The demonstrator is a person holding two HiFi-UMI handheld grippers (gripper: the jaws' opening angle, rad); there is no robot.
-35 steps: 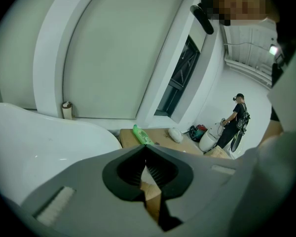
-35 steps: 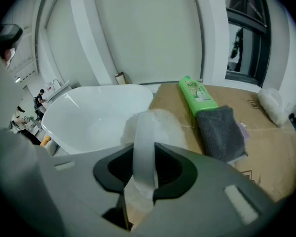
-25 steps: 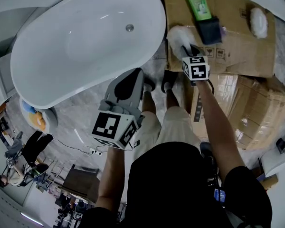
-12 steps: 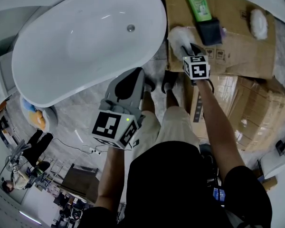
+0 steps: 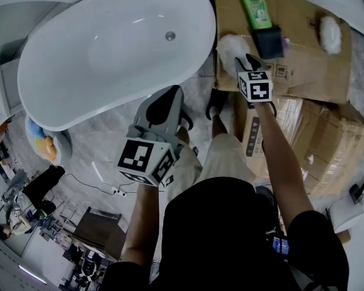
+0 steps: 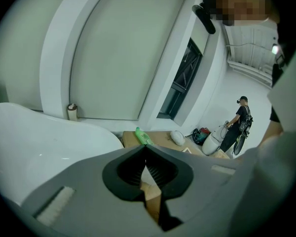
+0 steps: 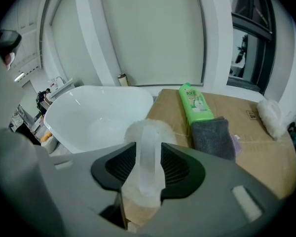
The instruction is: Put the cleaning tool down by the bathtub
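- Head view: a white bathtub [image 5: 109, 53] fills the upper left of the frame. Just right of it, a flat cardboard box [image 5: 303, 71] takes up the upper right.
- The brush [image 5: 229, 44], with its fluffy white head, rests on the left edge of the cardboard box, just beside the tub's right end.
- The right gripper [image 5: 246, 59] stands right below the brush, pointing up the frame at it, with the person's arm running down to the lower right.
- Further along the box lie a green bottle [image 5: 255, 5], a grey cloth [image 5: 268, 40] touching the bottle's lower end, and a white puff [image 5: 329, 32] well to the right.
- The left gripper [image 5: 171, 96] hangs at the centre of the frame, over the floor below the tub.
- Left gripper view: the jaws meet at their tips and nothing is between them. The tub's rim curves in at the left, and the green bottle and white puff show small on the cardboard past the jaws. A person [image 6: 239, 122] stands far off at the right.
- Right gripper view: the jaws have just been opening and now stand wide. The brush's clear handle runs up between them at the centre of the frame, with its fluffy head just past the tips.
- The pads seem to sit just clear of the handle on both sides, though the gap is thin and hard to judge.
- The tub lies at the left in this view. The green bottle and grey cloth lie at centre right, and the white puff is at the far right edge.
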